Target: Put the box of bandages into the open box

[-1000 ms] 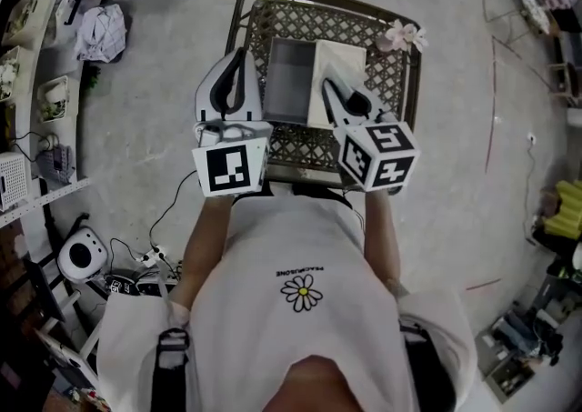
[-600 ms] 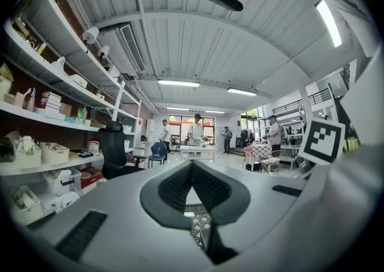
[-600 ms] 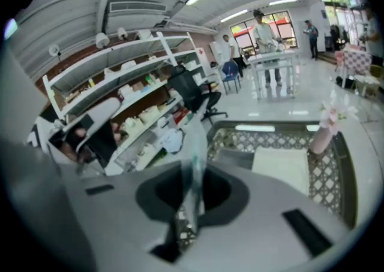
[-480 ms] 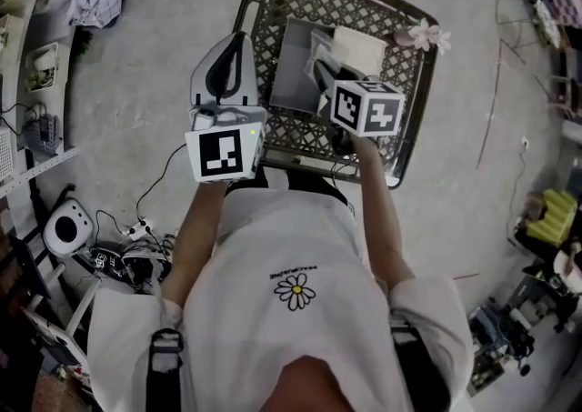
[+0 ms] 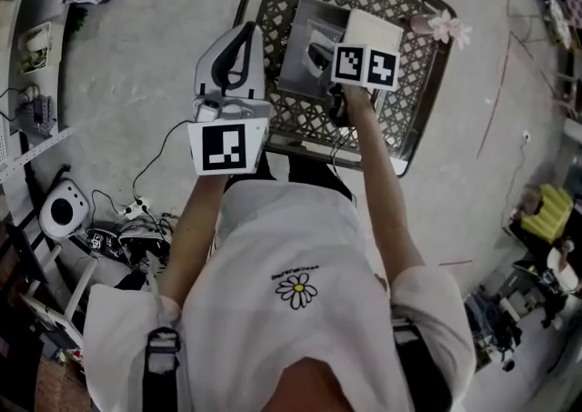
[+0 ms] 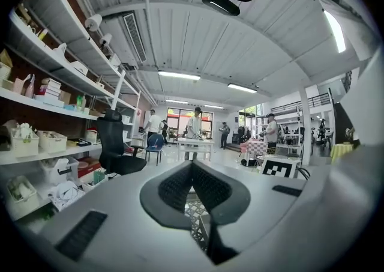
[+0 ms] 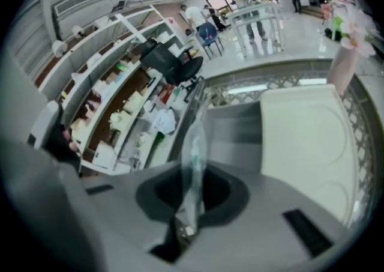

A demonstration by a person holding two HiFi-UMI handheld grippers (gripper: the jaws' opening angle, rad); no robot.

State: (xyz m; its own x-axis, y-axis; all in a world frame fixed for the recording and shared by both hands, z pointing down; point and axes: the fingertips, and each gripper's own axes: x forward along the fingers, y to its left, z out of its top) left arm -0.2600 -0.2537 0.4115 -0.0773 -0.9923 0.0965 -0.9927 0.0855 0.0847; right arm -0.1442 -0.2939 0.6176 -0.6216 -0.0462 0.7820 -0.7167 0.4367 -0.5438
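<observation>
My left gripper hangs nearest, jaws together on nothing. The right gripper pinches the bandages edge-on over the box. I'd sink them inside, clear of the lid, before letting go.

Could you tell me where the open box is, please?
The open box sits upper centre in the head view on the lattice table, white lid at its right.
</observation>
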